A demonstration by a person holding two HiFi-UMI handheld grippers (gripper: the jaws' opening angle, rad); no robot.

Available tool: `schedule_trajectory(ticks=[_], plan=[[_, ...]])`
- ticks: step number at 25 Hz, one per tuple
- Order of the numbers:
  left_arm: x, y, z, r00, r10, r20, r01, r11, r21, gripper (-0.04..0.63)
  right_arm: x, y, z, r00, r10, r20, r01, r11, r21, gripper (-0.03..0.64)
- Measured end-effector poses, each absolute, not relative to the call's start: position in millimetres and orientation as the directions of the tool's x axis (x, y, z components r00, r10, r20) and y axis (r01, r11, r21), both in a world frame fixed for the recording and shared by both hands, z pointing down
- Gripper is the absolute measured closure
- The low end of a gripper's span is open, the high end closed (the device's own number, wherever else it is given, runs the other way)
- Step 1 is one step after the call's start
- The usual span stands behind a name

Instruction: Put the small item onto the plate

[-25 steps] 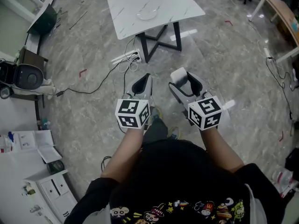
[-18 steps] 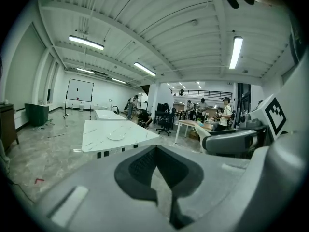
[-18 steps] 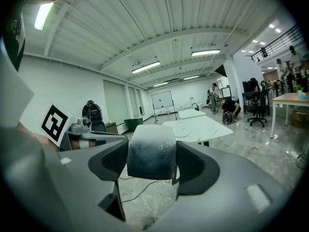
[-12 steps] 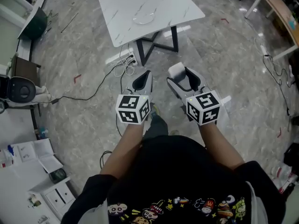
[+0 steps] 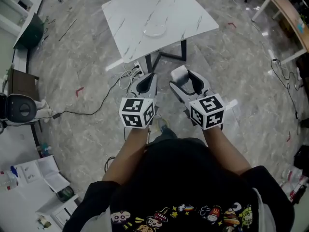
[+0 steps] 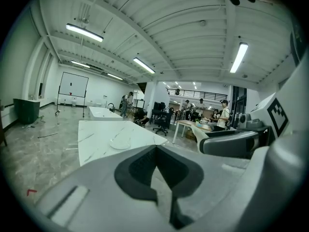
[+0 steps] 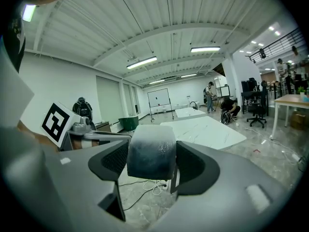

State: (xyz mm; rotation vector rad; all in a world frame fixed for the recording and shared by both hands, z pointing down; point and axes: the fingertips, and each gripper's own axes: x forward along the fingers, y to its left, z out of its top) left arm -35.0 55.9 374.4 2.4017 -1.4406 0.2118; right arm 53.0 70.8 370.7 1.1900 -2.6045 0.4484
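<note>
Right tool [image 5: 186, 81] is clamped on the small item [image 5: 179, 75]. In the right gripper view the item [image 7: 150, 151] sits squarely between the two jaws, touching both. It's a pale, stubby block with a rounded top edge. It looks about as wide as tall, so I can't call a long axis. The broad face points back at the camera and the rounded end is up. In the head view it pokes out past the jaw tips, toward the worktop [image 5: 125, 13].

Left tool [image 5: 146, 83]: jaws together, nothing between them, confirmed in the left gripper view [image 6: 157, 163].

Diff vs 1.0 s ago: the worktop and plate [image 5: 154, 30] sit lower in the head view and nearer the tool tips. Both tools hold almost the same spot in the frame. The grip on the item is unchanged.

The item is in the air over the floor [image 5: 231, 66], just short of the worktop's near edge. The plate is ahead and slightly left of it, apart from it. The left tool is just beside the item on its left and not touching it. A power strip [image 5: 134, 70] with its cables lies on the floor under the worktop edge.
</note>
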Motion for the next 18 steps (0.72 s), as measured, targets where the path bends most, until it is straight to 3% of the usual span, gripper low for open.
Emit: schedule_trajectory(ticks=[18], plan=[[-62, 11, 375, 0.546, -0.791, 0.275, -0.836, -0.496, 0.235, 0.592, 15, 27, 370, -0.596, -0.715, 0.366, -0.796, 0.587, -0.149, 0.282]])
